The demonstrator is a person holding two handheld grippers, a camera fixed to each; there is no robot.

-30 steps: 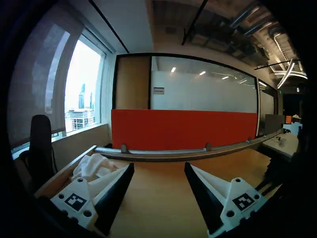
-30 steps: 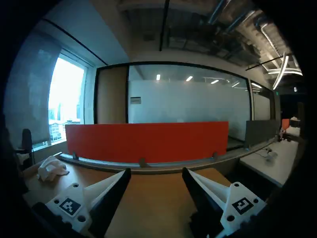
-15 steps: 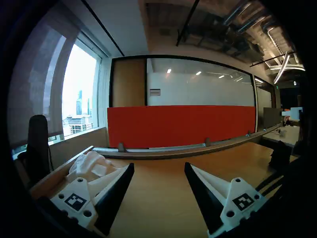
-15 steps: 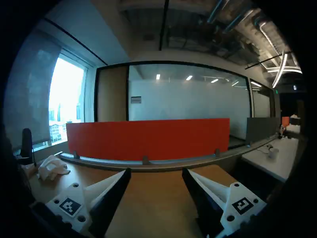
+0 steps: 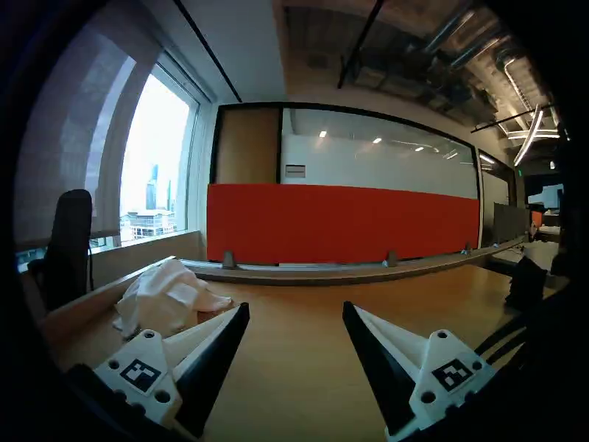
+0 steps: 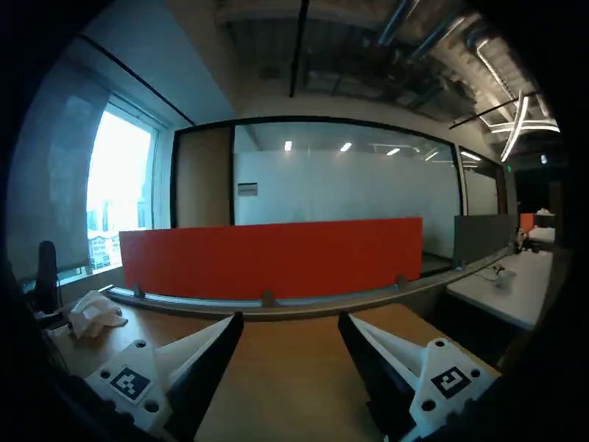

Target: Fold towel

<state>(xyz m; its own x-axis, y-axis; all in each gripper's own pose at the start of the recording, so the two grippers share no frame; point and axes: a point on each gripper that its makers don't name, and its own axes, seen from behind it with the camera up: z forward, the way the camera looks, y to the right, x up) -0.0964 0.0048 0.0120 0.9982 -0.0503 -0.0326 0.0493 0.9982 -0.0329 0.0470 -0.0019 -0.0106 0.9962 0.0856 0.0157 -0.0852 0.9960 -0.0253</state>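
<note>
The left hand-held gripper [image 5: 294,306] hovers low over a wooden counter [image 5: 294,376], its two fingers spread wide with nothing between them. In the left gripper view a crumpled white towel [image 5: 166,295] lies in a loose heap on the counter near the far left corner, just ahead of and outside the left finger, which hides its near edge; whether the two touch cannot be told. The right hand-held gripper [image 6: 289,317] is likewise wide open and holds nothing, with bare counter [image 6: 287,376] between its fingers. In the right gripper view the towel [image 6: 92,313] sits well off to the left, apart from both fingers. A red partition [image 5: 339,225] stands along the counter's far edge, with a frosted glass wall [image 5: 375,158] behind it. A bright window [image 5: 158,177] lies to the left, and a dark chair back [image 5: 66,250] rises beside the counter's left end.
</note>
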